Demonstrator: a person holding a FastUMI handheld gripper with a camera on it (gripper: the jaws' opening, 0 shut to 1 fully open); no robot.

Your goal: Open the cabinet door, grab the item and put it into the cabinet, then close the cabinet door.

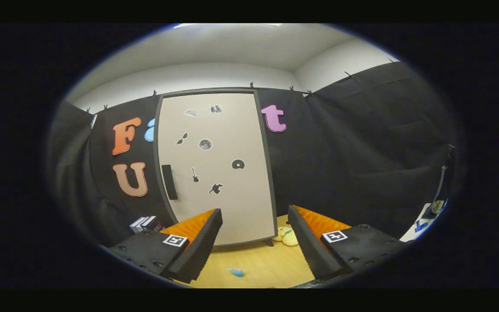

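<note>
A tall cabinet [219, 173] with a pale door stands straight ahead on the wooden table [262, 264]. Its door is closed, carries several small stickers and has a dark vertical handle [169, 182] near its left edge. A yellowish plush toy [286, 236] lies on the table at the cabinet's lower right corner, partly hidden behind my right finger. My gripper [254, 260] is open, well short of the cabinet, with nothing between its fingers.
A few boxes or books [145, 224] sit to the left of the cabinet base. A small blue scrap [235, 272] lies on the table between my fingers. Black cloth walls surround the booth; some items [431, 212] stand at the far right.
</note>
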